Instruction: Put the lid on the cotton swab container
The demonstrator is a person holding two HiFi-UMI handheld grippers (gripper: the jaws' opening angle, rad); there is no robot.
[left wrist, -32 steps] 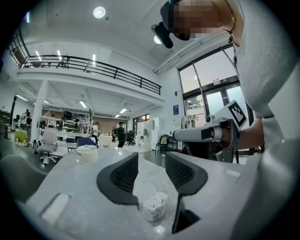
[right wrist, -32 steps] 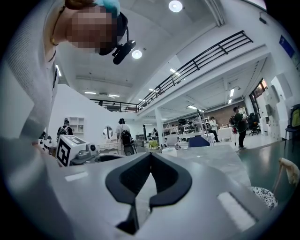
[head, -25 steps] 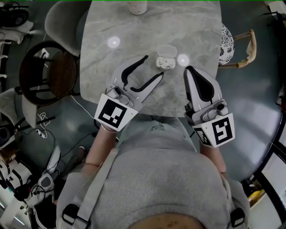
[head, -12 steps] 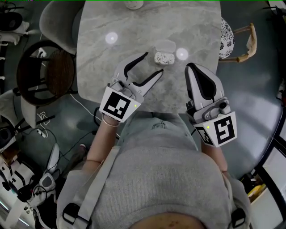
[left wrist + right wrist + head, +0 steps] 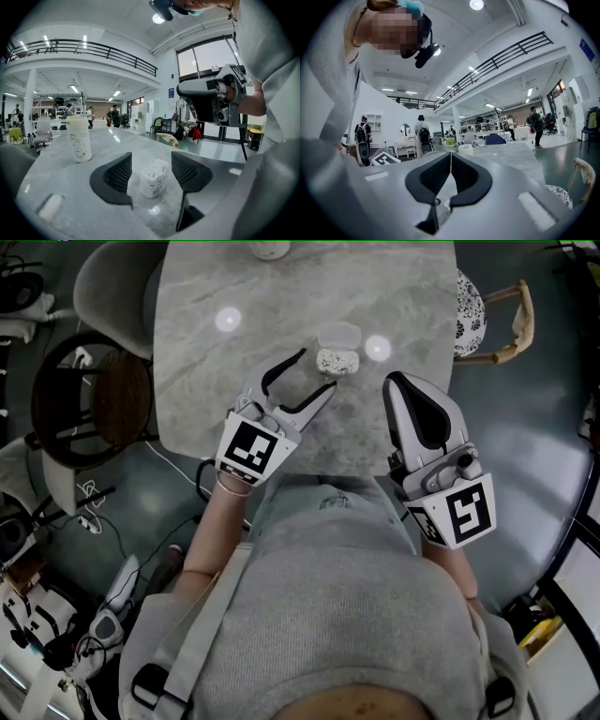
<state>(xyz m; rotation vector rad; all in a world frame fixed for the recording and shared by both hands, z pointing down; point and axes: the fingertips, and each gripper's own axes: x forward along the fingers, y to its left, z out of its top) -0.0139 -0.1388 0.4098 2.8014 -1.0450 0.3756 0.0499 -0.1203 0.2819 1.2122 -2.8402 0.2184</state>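
Note:
The cotton swab container [image 5: 337,360], a small clear tub packed with white swabs, stands open-topped on the grey marble table [image 5: 206,381]. Its clear lid [image 5: 338,335] lies just behind it. My left gripper [image 5: 317,370] points at the container with its jaws opening. In the left gripper view the container [image 5: 154,177] stands in line with the gap, just past the fingertips, and no pad touches it. My right gripper [image 5: 391,382] hovers to the container's right, shut and holding nothing. In its own view the right gripper [image 5: 450,176] has its jaws closed together.
A white cup [image 5: 269,249] stands at the table's far edge, also seen as the cup [image 5: 79,138] from the left gripper. A round dark stool [image 5: 89,395] and a grey chair [image 5: 117,282] stand on the left, a patterned chair [image 5: 472,310] on the right.
My left gripper has moved forward toward the container and its jaws have spread wider. My right gripper has barely moved and stays shut.

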